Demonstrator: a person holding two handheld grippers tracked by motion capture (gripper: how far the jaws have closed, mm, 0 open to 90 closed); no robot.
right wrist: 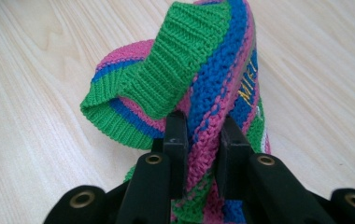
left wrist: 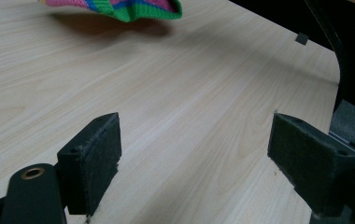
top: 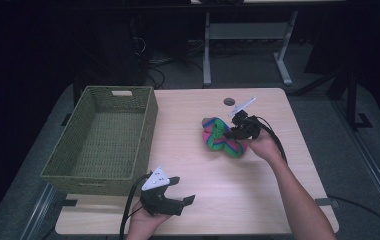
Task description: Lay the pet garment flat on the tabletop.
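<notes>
Bench (top: 218,200): a pale wood-grain top with rounded corners, seen from above in the high view.
Basket (top: 68,165): a green woven rectangular basket sat along the bench's left edge, empty inside, with a handle slot in its far wall.
Knitted piece (top: 219,137): a bunched knit item in green, pink and blue stripes lay right of the bench's centre, toward the far edge; yellow stitched letters showed on one blue stripe in the right gripper view (right wrist: 203,70).
Right gripper (top: 237,131): clenched on the knitted piece, its two black jaws pressed onto a fold of pink and blue knit (right wrist: 202,140); part of the piece appeared raised off the bench, a green ribbed cuff flopping over above the jaws.
Left gripper (top: 184,204): released, jaws spread wide with only bare bench between the pads (left wrist: 194,158); it was near the bench's near edge, just beside the basket's near right corner, well apart from the knitted piece.
Round hole (top: 229,101): a small dark disc in the benchtop near the far edge.
</notes>
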